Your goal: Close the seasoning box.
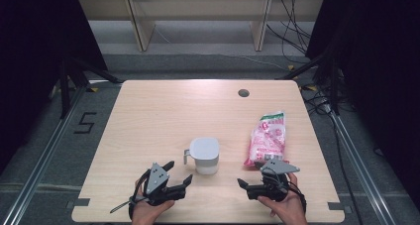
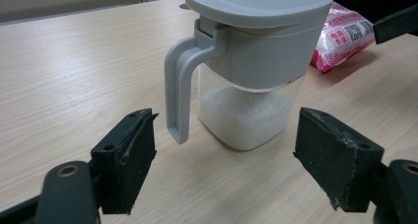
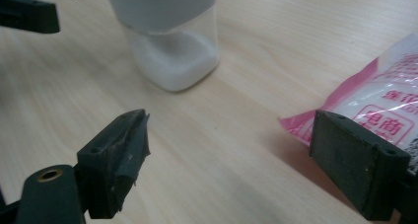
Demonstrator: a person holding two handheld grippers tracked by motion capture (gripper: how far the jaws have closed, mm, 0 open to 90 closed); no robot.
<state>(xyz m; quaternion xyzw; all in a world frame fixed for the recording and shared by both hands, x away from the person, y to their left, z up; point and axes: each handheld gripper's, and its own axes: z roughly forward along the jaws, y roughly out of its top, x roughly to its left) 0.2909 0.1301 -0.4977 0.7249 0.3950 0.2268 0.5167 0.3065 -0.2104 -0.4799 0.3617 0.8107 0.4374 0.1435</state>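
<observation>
While most of the table lies bare toward its far and left edges, items cluster near the front. Left gripper: jaws spread, empty, jug just ahead, handle toward it. Right gripper: jaws released wide, empty, bag just beside, jug ahead-left.

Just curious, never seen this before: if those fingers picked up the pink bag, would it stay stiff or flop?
Probably floppy: the pink bag looks like thin, crinkled plastic film lying slack on the table. Its glossy surface may be slippery. It seems filled with loose white grains, so it would likely sag.
</observation>
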